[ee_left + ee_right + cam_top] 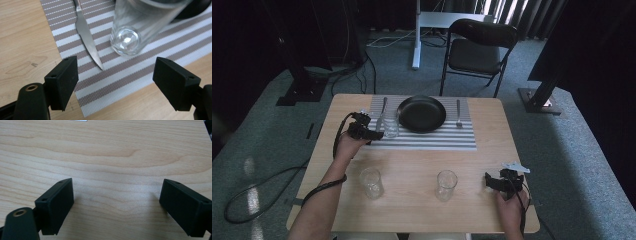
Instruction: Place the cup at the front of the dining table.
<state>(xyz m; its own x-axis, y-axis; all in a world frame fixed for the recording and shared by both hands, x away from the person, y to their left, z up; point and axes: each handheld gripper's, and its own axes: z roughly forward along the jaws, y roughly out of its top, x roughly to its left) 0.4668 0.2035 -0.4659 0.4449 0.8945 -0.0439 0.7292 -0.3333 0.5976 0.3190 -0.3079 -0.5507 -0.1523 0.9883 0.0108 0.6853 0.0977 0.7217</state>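
Note:
A striped placemat [432, 140] lies at the table's far side, with a black plate [421, 113], a knife [382, 111] to its left and a fork [458, 114] to its right. A clear glass [390, 126] stands on the mat beside the knife. My left gripper [373, 134] is open just short of that glass [136, 27], jaws wide apart and empty, the knife [87, 35] ahead to the left. Two more glasses [371, 182] [446, 185] stand near the front edge. My right gripper [491, 181] rests open at the front right over bare wood [107, 157].
A folding chair [477, 50] stands beyond the table's far edge, with a white stand [417, 35] and cables on the carpet. The wooden table [412, 165] has bare room between the mat and the two front glasses.

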